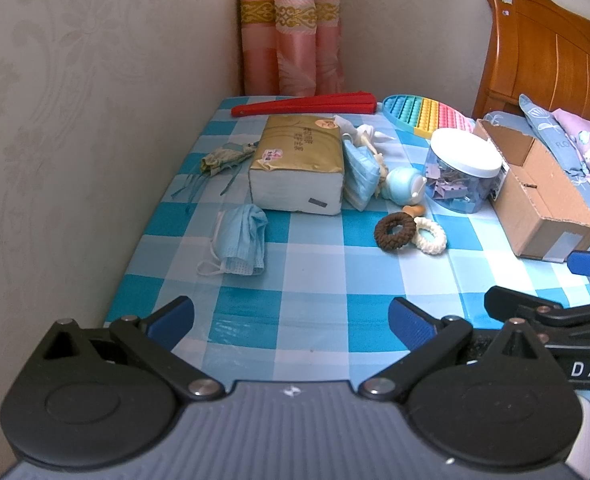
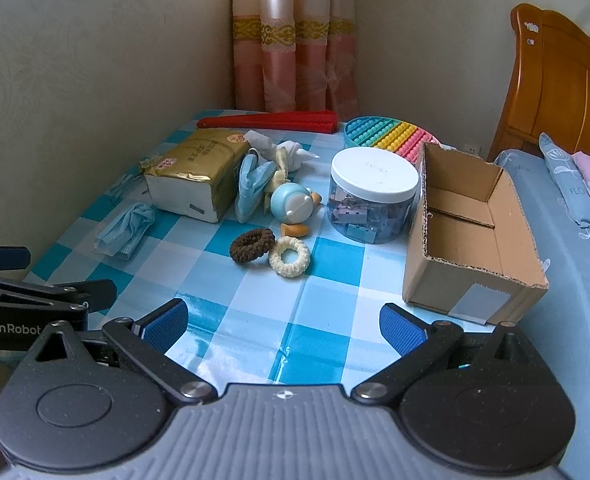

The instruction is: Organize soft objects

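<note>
brown scrunchie (image 2: 252, 245) touching the white scrunchie (image 2: 289, 256) mid-counter, 12 o'clock of right gripper (image 2: 283, 326) | both grippers wide open, empty, left gripper (image 1: 291, 322) too | risk: snagging both at once, or bumping the clip jar (image 2: 375, 196) at 1 o'clock

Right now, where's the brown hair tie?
The brown hair tie lies mid-table on the checked cloth, touching the cream hair tie on its right. The blue toy sits just behind it, and the clear jar is further right.
</note>
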A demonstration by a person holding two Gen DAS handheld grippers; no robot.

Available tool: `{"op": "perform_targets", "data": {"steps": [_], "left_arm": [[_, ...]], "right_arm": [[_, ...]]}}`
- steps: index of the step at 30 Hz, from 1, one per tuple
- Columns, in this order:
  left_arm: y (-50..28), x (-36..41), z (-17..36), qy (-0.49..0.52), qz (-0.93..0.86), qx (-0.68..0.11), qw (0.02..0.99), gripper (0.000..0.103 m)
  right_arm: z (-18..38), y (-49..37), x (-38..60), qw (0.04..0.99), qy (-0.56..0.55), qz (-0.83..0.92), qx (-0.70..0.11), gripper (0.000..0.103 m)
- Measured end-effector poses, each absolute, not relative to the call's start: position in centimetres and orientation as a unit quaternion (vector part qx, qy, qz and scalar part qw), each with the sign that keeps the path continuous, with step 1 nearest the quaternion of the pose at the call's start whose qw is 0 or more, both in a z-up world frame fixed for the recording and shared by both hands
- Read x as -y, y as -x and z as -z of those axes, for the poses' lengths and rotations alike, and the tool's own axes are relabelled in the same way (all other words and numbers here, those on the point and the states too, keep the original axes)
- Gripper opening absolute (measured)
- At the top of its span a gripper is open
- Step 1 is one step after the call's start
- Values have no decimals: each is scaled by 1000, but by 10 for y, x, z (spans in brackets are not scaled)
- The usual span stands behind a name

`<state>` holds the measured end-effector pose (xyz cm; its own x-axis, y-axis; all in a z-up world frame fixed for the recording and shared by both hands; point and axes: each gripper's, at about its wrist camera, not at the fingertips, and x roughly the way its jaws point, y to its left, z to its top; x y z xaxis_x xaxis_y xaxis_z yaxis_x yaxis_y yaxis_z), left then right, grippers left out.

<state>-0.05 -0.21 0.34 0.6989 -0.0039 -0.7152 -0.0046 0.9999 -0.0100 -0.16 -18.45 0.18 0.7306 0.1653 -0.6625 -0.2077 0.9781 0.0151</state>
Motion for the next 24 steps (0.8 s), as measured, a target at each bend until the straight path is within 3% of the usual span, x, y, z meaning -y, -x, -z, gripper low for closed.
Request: {"op": "perform_targets", "data": {"steps": [24], "left_arm": [[1, 2, -4, 6, 0, -388, 922, 102]], "right_arm": [[-3, 2, 183, 931, 32, -100, -350, 103]]}}
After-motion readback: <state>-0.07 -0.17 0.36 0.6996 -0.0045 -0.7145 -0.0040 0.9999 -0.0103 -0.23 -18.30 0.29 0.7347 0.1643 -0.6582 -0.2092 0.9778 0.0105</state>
